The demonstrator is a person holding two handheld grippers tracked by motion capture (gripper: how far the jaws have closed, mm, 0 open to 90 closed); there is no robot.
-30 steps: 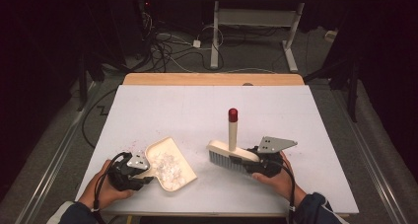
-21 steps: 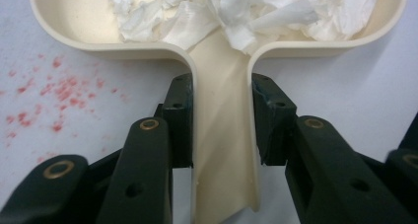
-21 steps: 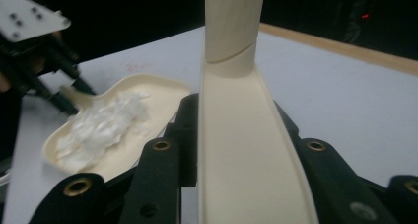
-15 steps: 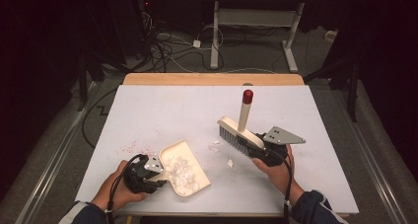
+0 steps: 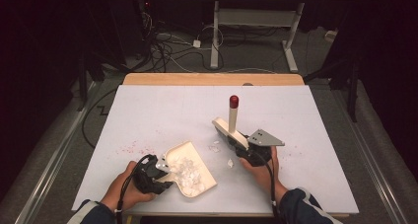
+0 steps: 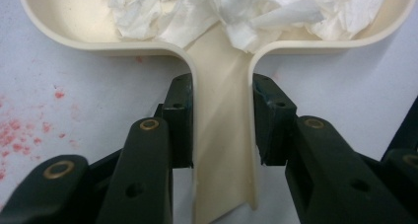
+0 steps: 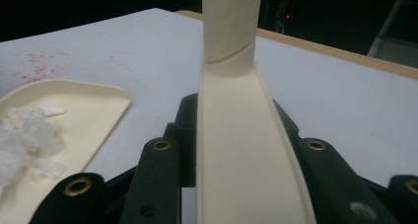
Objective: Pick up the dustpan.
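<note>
The dustpan (image 5: 190,169), full of white paper scraps (image 5: 188,170), is pinched by the left gripper (image 5: 160,174) near the table's (image 5: 148,110) front edge. The brush (image 5: 230,128) is pinched by the right gripper (image 5: 245,152) just beside it.

A dim lab or test room set up for recording: a white tabletop (image 5: 162,110) with a wooden back edge stands on grey carpet, ringed by darkness. Loose cables (image 5: 170,46) tangle on the floor behind it, beside the white metal legs of a height-adjustable desk (image 5: 291,41). Faint red specks (image 5: 130,147) mark the work surface.
</note>
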